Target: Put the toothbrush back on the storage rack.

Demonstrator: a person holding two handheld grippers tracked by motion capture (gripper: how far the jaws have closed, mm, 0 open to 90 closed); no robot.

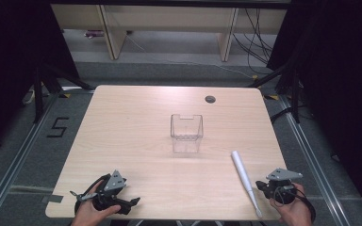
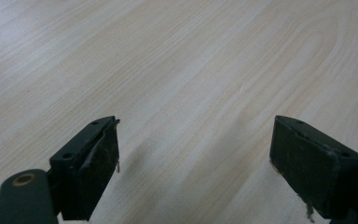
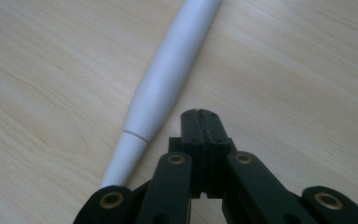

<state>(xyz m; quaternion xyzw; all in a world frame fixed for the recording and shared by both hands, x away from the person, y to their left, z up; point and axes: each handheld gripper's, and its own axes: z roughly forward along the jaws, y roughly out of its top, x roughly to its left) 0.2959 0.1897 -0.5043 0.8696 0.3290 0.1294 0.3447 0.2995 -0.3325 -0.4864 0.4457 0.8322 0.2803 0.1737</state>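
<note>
My right gripper (image 3: pixel 199 114), jaws pressed together, sits nearest the pen (image 3: pixel 168 79); it runs toward 11 o'clock beside them; left gripper (image 2: pixel 193 163) spread.

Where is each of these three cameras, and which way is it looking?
High view: above the person's side, looking down on the table; both hands and the clear box show.
Left gripper view: rides the left claw, facing bare wood between open jaws.
Right gripper view: rides the shut right claw, beside the white pen.
Shared: pen, high and right.
</note>
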